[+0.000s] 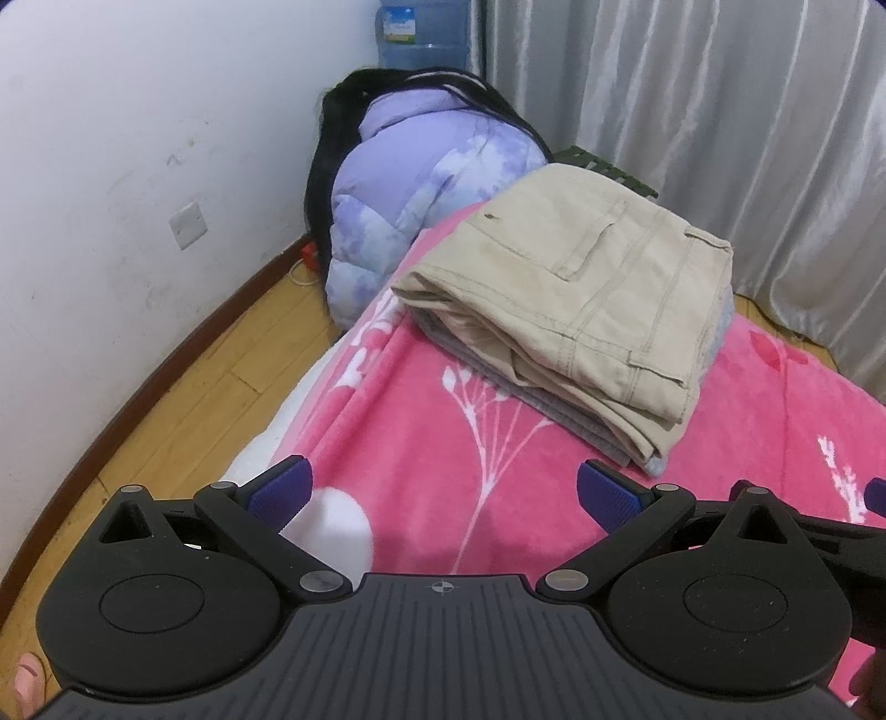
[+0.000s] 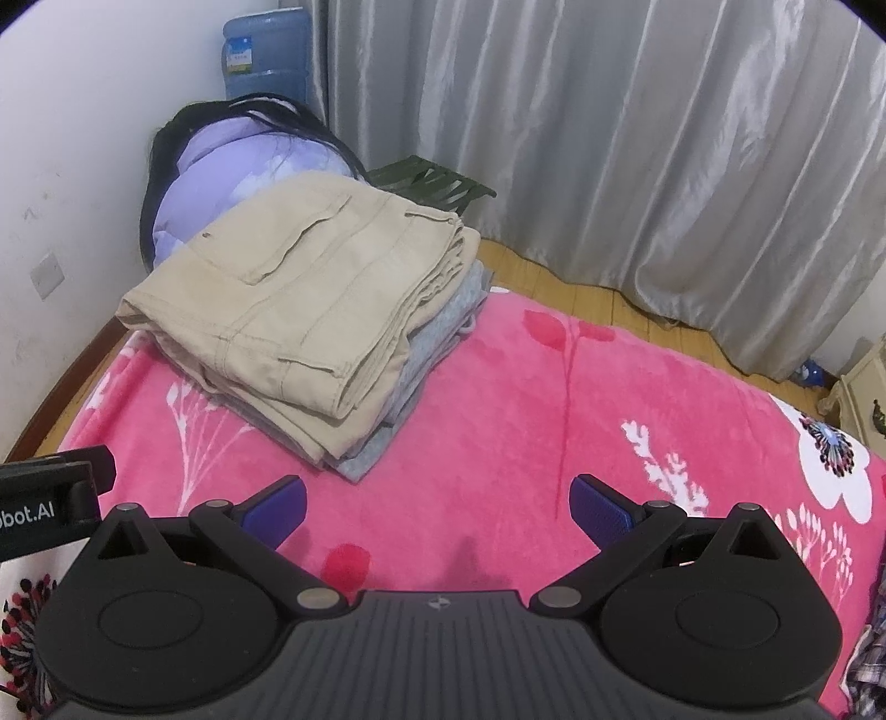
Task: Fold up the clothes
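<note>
Looking along the left wrist view first, we hold the left gripper with its purple pads spread wide and nothing between them, low over the pink floral blanket. The folded khaki trousers lie ahead and to the right of these fingers, resting on a folded grey garment whose edge shows beneath. The stack's long axis runs diagonally, from its near corner just beyond our right pad up toward the far left. A purple puffer jacket slumps off the bed's far edge, against the white wall, with a water jug behind it and a silver curtain to the right. Wooden floor runs along the left.

Turning to the right wrist view, we see the right gripper equally released and empty above the blanket. Here the khaki trousers sit ahead and to the left, the grey garment peeking out along their right side. A corner of the left tool shows at the left edge. We judge the left hand slightly nearer the stack; both stand clear of it. The pile looks finished, and a patterned cloth at the right margin may be the next piece, though we cannot tell.
</note>
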`<state>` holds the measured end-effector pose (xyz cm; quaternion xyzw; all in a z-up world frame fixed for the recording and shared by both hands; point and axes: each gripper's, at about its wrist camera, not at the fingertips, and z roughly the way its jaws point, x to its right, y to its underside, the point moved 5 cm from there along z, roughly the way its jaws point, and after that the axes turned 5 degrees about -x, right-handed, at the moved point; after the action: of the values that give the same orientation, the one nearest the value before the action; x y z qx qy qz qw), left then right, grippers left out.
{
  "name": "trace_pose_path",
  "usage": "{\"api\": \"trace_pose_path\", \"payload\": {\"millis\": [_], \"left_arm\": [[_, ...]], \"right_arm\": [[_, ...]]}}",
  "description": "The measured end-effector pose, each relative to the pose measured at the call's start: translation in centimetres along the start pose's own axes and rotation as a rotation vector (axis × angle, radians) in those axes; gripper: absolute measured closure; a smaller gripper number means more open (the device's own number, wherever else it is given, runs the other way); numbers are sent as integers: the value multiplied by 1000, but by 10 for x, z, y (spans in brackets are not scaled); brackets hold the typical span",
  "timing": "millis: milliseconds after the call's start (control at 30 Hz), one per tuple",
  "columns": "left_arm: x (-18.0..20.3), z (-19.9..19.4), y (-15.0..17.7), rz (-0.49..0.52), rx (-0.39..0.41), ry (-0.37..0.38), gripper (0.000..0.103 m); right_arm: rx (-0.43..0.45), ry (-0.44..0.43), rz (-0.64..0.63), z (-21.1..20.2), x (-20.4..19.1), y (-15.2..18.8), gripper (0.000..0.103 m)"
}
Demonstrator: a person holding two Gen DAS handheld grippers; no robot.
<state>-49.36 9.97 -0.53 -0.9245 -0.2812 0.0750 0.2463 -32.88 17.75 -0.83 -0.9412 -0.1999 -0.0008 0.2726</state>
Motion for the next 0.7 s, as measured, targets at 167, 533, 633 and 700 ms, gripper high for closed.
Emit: {"api": "trace_pose_path", "payload": {"millis": [167, 533, 633, 700], "left_arm": [[0, 1, -1, 3, 0, -1, 0], [2, 4, 1, 6, -11, -1, 0], [2, 4, 0, 4, -10, -1, 0], [2, 4, 0, 5, -10, -1, 0]], "right_arm": [[-2, 0, 2, 1, 0, 0, 0], [-12, 5, 6, 5, 1, 1, 0], [-11, 6, 6, 5, 1, 0, 0], [-11, 6, 5, 5, 1, 0, 0]]}}
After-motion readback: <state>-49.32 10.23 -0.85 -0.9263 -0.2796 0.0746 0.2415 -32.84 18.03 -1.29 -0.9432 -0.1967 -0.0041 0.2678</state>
